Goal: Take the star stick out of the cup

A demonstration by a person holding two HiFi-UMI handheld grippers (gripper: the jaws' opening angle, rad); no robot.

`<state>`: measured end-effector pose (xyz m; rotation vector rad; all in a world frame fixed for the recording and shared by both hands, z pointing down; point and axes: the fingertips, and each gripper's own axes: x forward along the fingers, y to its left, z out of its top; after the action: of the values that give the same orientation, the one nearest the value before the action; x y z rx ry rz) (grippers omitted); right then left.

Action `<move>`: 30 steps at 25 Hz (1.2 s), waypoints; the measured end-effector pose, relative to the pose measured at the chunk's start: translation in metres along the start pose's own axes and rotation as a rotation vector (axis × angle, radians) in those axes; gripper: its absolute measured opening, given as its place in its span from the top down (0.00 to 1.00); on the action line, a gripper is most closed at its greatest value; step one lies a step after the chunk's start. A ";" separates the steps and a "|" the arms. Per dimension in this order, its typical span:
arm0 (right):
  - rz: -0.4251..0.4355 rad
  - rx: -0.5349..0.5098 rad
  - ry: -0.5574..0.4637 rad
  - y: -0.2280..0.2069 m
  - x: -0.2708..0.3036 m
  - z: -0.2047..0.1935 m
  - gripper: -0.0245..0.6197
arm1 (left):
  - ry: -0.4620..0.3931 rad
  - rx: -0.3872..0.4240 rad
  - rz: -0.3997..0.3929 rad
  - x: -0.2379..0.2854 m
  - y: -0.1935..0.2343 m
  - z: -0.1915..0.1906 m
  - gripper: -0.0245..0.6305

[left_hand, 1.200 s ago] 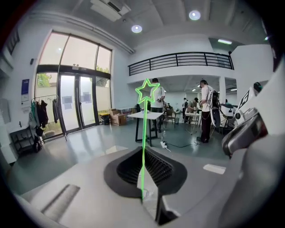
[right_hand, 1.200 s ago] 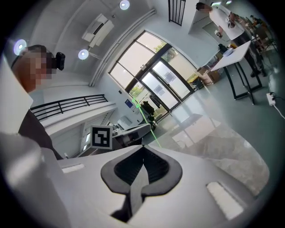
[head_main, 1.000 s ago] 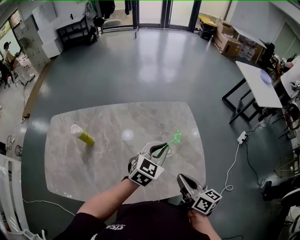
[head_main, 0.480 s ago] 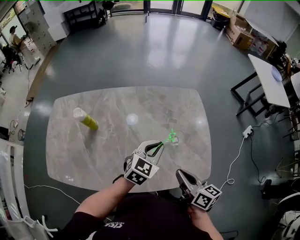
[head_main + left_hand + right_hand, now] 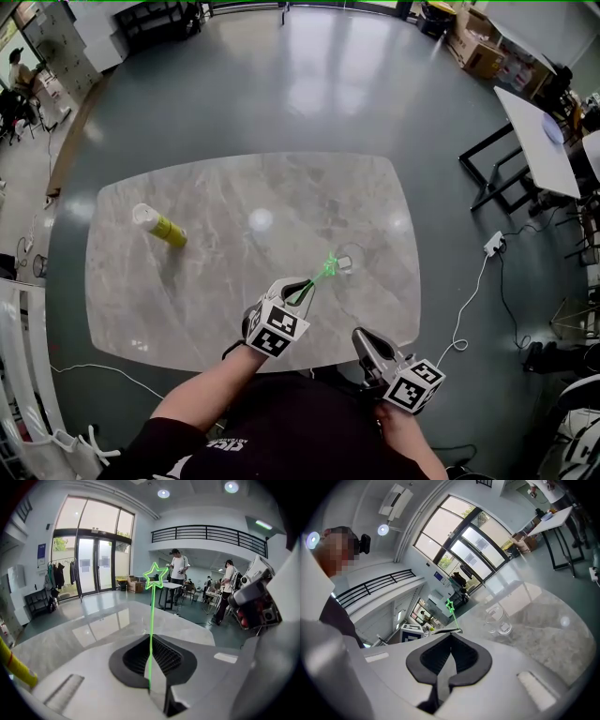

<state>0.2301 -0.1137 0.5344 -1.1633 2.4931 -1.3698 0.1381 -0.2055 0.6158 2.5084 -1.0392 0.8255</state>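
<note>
Both closed: left gripper (image 5: 150, 685) pinches star stick (image 5: 151, 616); right gripper (image 5: 440, 677) empty, its view showing the cup (image 5: 497, 619).

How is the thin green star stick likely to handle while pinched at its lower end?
The star stick looks very thin, so probably light; the left gripper, shut on it, should carry it easily. Pinched low with its star head far above the jaws, it may wobble or flex. The narrow shaft could swivel in the grip.
</note>
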 end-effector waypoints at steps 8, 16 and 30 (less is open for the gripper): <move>-0.016 -0.005 0.003 -0.006 -0.008 0.003 0.95 | 0.089 -0.067 0.012 0.027 0.005 -0.045 0.94; -0.034 0.004 0.009 -0.011 -0.010 0.000 0.95 | 0.208 -0.168 0.016 0.060 0.015 -0.088 0.94; -0.059 0.020 -0.003 -0.019 -0.011 0.002 0.94 | 0.281 -0.190 0.022 0.081 0.027 -0.100 0.94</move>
<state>0.2498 -0.1137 0.5440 -1.2433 2.4558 -1.4032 0.1260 -0.2209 0.7460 2.1532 -0.9984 1.0011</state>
